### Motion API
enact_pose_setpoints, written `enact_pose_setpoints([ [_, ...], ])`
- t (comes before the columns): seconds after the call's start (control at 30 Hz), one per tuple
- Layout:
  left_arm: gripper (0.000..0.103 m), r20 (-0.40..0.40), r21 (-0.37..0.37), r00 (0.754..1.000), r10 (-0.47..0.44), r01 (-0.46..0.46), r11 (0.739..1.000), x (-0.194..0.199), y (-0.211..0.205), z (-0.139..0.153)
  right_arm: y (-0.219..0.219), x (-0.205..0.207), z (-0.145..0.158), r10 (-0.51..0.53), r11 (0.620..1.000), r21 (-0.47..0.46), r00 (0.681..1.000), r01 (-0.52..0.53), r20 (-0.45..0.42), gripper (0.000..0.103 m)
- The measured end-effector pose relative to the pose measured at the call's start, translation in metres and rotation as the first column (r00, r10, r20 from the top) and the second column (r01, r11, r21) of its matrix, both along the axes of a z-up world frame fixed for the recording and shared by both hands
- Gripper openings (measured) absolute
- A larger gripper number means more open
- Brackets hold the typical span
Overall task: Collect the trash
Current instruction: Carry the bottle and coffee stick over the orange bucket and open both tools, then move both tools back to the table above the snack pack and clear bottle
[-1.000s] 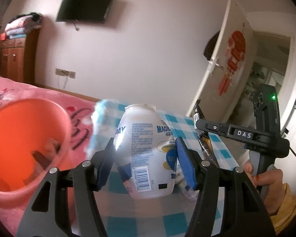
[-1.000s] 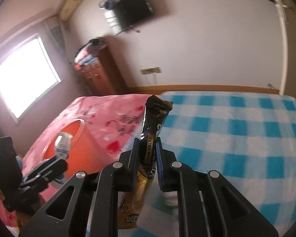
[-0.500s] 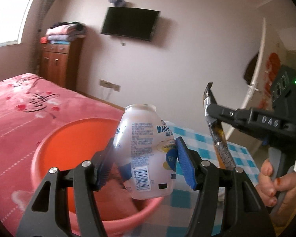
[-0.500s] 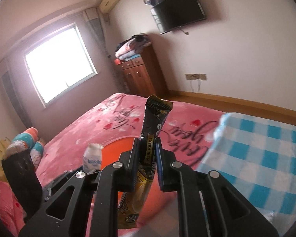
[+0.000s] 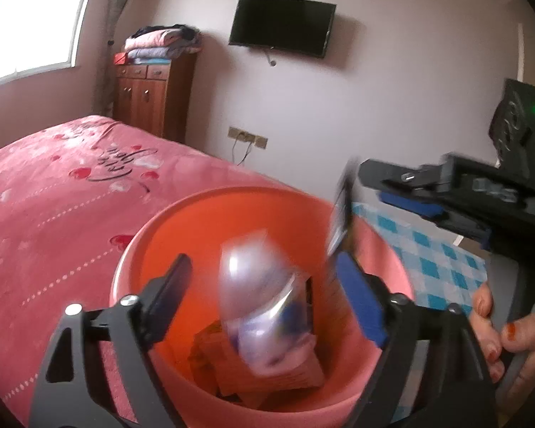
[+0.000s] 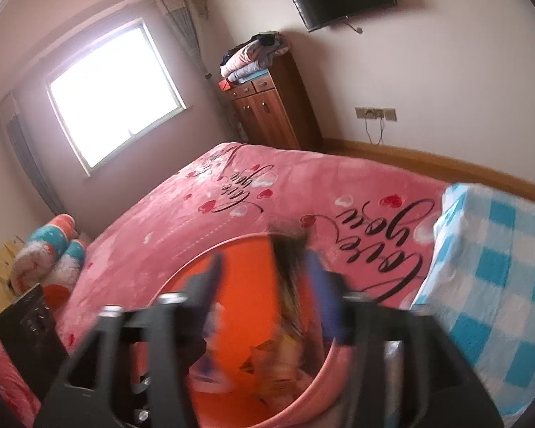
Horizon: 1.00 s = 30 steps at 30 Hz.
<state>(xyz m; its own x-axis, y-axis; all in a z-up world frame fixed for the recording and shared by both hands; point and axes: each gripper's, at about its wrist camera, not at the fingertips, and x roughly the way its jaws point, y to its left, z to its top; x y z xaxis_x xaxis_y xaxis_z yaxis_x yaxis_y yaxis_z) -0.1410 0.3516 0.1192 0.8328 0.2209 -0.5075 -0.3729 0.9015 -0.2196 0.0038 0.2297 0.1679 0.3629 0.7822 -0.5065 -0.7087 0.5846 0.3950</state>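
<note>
Opening over the orange bucket, both grippers spread wide, white bottle and black sachet loose between them

White bottle motion-smeared inside the orange bucket, label unreadable; dark sachet streaked between the opening jaws of the blurred right tool, print illegible; bucket's near rim and left tool arms cut off by the lower edge.
</note>
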Motion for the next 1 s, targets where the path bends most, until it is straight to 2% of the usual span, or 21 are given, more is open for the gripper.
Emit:
enact_pose_setpoints([
  [0.03,0.088,-0.005,0.002,1.000,0.006,-0.006,1.000,0.000,0.001,-0.001,-0.003,-0.001,-0.001,-0.010,1.000,0.004,1.000,0.010,0.001,0.080],
  [0.13,0.093,-0.008,0.016,1.000,0.022,-0.022,1.000,0.000,0.003,-0.002,-0.018,-0.003,0.000,-0.055,0.998,0.001,0.998,0.055,0.025,0.089],
  [0.27,0.095,-0.002,-0.003,1.000,0.030,-0.030,1.000,0.001,0.002,0.000,-0.044,-0.008,0.003,-0.114,0.993,-0.008,0.990,0.115,0.078,0.094],
  [0.73,0.095,-0.005,-0.001,1.000,-0.007,0.007,1.000,0.008,-0.030,0.007,-0.122,-0.036,-0.017,-0.248,0.960,-0.084,0.949,0.268,0.195,0.094],
  [1.0,0.095,-0.010,0.017,0.997,-0.075,0.075,0.997,0.019,-0.063,0.009,-0.158,-0.047,-0.028,-0.306,0.934,-0.120,0.928,0.335,0.212,0.095],
])
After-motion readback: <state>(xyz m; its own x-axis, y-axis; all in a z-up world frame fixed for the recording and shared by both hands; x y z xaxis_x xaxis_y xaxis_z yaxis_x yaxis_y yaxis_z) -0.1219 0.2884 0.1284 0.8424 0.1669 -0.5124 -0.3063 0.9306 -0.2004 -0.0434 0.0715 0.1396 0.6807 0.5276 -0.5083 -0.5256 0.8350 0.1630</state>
